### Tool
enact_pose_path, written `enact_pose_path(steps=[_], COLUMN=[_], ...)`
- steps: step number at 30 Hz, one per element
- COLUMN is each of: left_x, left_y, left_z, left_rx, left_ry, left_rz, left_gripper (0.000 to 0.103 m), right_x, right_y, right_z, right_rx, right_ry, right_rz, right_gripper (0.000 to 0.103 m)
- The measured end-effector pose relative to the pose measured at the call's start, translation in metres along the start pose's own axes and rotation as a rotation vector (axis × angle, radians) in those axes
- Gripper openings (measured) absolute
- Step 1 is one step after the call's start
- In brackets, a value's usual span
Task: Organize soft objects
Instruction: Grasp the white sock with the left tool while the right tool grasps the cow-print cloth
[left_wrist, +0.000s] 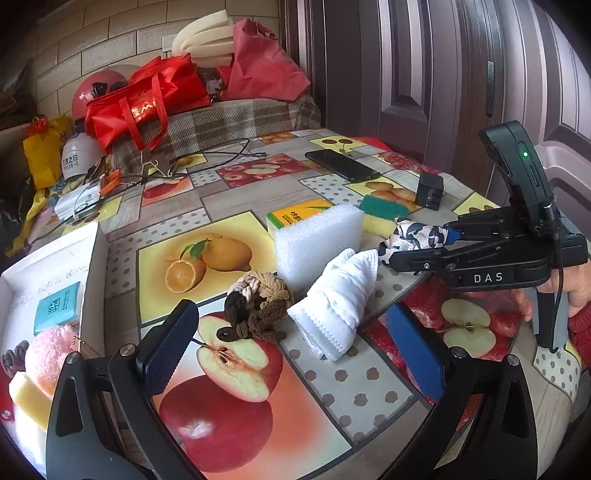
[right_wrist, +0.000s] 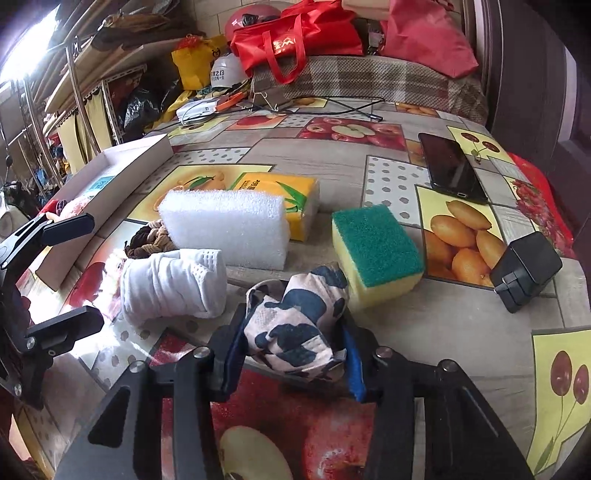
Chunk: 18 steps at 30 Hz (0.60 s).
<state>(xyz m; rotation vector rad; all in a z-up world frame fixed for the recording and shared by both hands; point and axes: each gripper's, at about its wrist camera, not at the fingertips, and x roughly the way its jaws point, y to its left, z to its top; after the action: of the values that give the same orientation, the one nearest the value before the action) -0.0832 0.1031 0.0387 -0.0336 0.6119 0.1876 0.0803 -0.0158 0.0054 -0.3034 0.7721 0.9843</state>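
My right gripper (right_wrist: 295, 350) is pinching a crumpled white cloth with dark navy blotches (right_wrist: 295, 325), its blue-padded fingers (right_wrist: 232, 354) pressed against both sides of the bundle, which sits just off the corner of a yellow sponge with a green scouring top (right_wrist: 373, 247). My left gripper (left_wrist: 295, 350) is spread wide with nothing between its fingers, hovering over the fruit-printed tablecloth (left_wrist: 229, 236) near a rolled white towel (left_wrist: 340, 299) and a knot of brown and beige braided hair ties (left_wrist: 255, 306). A white foam block (left_wrist: 317, 240) stands behind the towel, with a yellow tissue pack (right_wrist: 280, 192) just beyond it. To the left lies a white cardboard box (left_wrist: 94, 266) holding a fluffy pink ball (left_wrist: 48, 354).
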Motion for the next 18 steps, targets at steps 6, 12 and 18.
enact_pose_path(steps=[6, 12, 18], left_x=[0.011, 0.026, 0.062], left_y=[-0.006, -0.032, -0.049], left_z=[0.002, 0.006, 0.018], left_rx=[0.023, 0.136, 0.179], left_ry=[0.056, 0.090, 0.182], left_rz=[-0.042, -0.066, -0.045], left_gripper=[0.103, 0.095, 0.049], right_x=[-0.036, -0.032, -0.032], right_y=[-0.033, -0.043, -0.049], right_z=[-0.009, -0.006, -0.009], right_rx=[0.136, 0.185, 0.220], right_ry=[-0.165, -0.150, -0.149], right_rz=[-0.025, 0.012, 0.044], right_gripper=[0.043, 0.043, 0.043])
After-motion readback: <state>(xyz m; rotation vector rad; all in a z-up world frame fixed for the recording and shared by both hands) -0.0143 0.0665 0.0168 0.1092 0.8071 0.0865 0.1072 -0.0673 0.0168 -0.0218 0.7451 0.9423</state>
